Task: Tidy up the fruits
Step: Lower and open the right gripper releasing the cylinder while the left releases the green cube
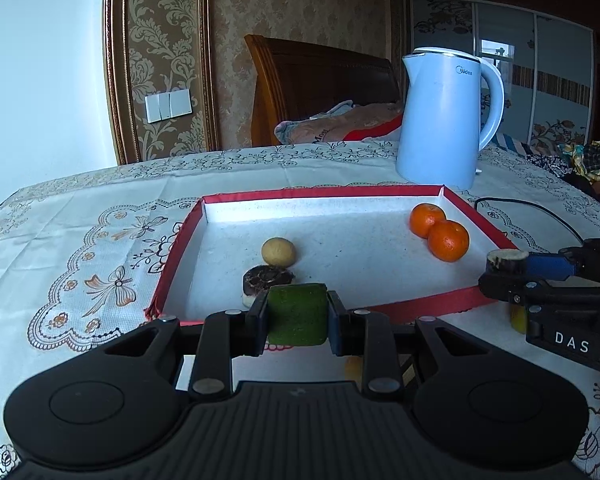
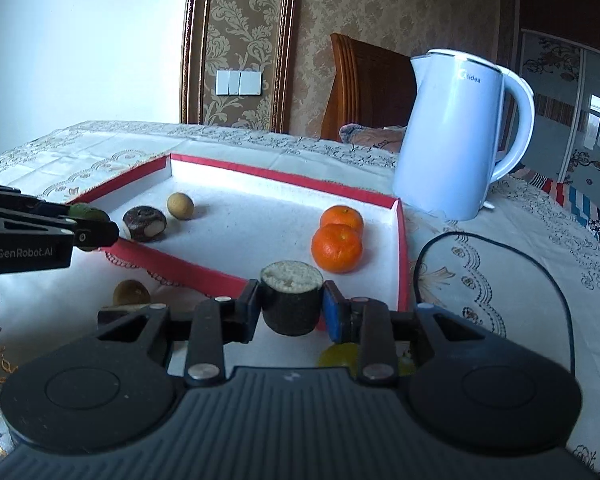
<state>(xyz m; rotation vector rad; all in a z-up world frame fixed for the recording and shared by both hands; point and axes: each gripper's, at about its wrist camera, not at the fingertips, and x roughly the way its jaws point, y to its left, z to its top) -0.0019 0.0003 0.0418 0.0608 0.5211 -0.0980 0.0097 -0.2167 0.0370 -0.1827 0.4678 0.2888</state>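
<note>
A red-rimmed white tray (image 1: 384,191) (image 2: 284,176) lies on the table. In it are two oranges (image 1: 448,240) (image 2: 336,248), a tan longan (image 1: 278,251) (image 2: 180,206) and a dark brown cut piece (image 1: 266,278) (image 2: 144,223). My left gripper (image 1: 298,314) (image 2: 94,224) is shut on a green fruit (image 1: 298,314) (image 2: 85,212) above the tray's near left rim. My right gripper (image 2: 292,304) (image 1: 504,268) is shut on a dark cylindrical piece with a pale top (image 2: 292,300) (image 1: 506,262) above the tray's near right rim.
A light blue electric kettle (image 1: 446,116) (image 2: 456,136) stands behind the tray, its black cord (image 2: 540,264) trailing on the patterned tablecloth (image 1: 80,240). A brown longan (image 2: 131,292) and a yellow-green fruit (image 2: 340,354) lie on the cloth in front of the tray.
</note>
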